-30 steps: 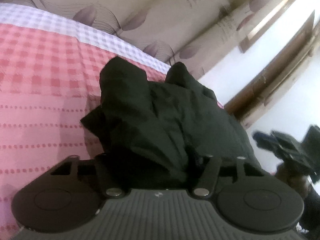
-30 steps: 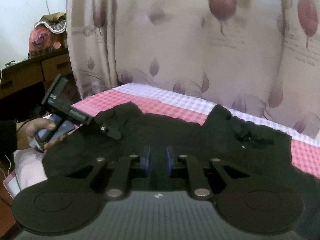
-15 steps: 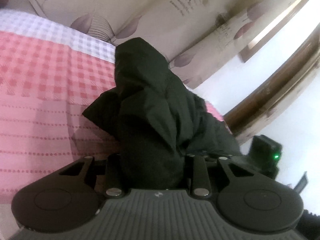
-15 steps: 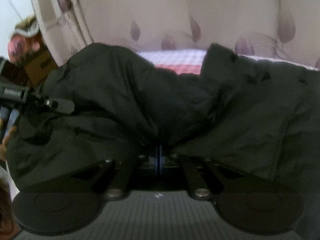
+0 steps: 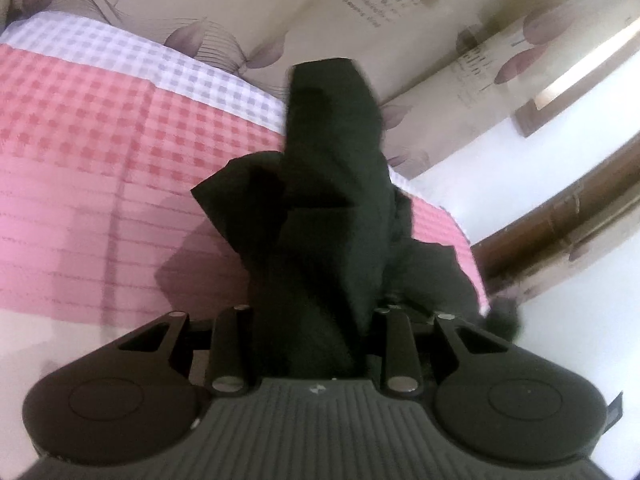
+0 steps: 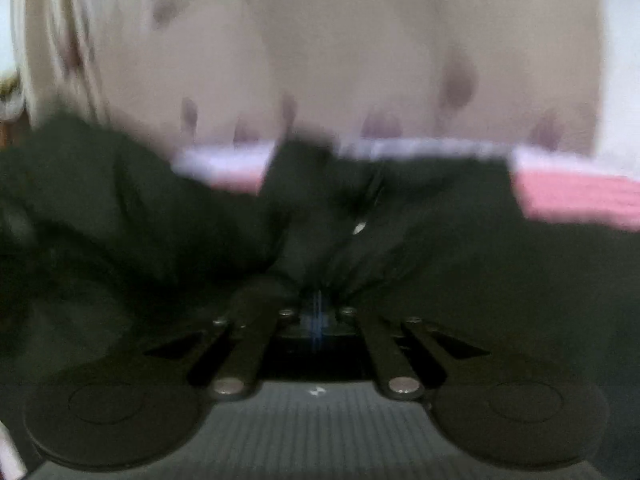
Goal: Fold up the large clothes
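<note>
A large black garment [image 5: 332,200] is lifted above a bed with a pink checked cover [image 5: 100,160]. In the left wrist view it hangs bunched between my left gripper's [image 5: 312,320] fingers, which it hides; the gripper is shut on it. In the blurred right wrist view the same garment [image 6: 440,240] spreads wide across the frame and gathers into my right gripper [image 6: 318,300], whose blue pads [image 6: 316,320] are pressed together on the cloth.
A beige curtain with purple leaf prints [image 5: 360,8] hangs behind the bed and also shows in the right wrist view [image 6: 320,60]. A white wall and a brown wooden frame [image 5: 560,220] lie to the right. The bed cover has a pale checked band [image 5: 180,64] at its far edge.
The right gripper closed on the garment's edge and lifted it. The left gripper raised its bunch of cloth higher, so the garment hangs narrower and taller. The right view is now motion-blurred.
</note>
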The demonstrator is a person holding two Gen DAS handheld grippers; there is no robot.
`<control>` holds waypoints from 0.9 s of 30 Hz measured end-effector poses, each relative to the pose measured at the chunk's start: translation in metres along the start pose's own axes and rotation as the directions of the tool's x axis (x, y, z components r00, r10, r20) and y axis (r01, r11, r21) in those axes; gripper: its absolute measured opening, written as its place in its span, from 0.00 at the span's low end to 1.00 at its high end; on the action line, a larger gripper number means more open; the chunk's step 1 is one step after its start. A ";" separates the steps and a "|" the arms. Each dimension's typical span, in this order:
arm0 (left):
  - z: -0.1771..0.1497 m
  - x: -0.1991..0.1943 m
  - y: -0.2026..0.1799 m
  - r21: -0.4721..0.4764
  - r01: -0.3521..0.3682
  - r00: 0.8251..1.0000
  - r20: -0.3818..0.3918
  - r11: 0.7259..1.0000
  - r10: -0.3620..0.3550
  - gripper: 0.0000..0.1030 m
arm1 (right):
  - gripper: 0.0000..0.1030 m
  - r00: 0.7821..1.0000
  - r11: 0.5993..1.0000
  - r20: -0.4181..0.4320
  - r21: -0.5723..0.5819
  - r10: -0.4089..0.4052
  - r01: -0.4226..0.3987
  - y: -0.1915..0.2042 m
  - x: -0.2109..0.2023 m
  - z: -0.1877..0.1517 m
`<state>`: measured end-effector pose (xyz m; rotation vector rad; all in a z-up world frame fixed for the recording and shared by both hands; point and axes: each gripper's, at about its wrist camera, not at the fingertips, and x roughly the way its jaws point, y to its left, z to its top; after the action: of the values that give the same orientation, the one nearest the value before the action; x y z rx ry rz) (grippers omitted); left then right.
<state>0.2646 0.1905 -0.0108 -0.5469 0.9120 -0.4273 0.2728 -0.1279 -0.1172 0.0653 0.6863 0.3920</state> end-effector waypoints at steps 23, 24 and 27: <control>-0.074 0.133 -0.213 -0.127 0.154 0.984 -0.074 0.980 -0.164 0.31 | 0.03 0.897 0.757 0.298 0.487 0.325 -0.436 -0.110 -0.112 -0.098; -0.080 0.143 -0.209 -0.151 0.195 0.975 -0.077 0.969 -0.209 0.32 | 0.04 0.885 0.729 0.323 0.506 0.335 -0.461 -0.118 -0.117 -0.101; -0.096 0.160 -0.196 -0.171 0.279 0.957 -0.035 0.945 -0.289 0.36 | 0.06 0.854 0.657 0.389 0.550 0.345 -0.516 -0.137 -0.138 -0.114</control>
<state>0.2495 -0.0785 -0.0376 -0.8264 0.9337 -0.6352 0.1498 -0.3142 -0.1477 0.9476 0.5152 0.5866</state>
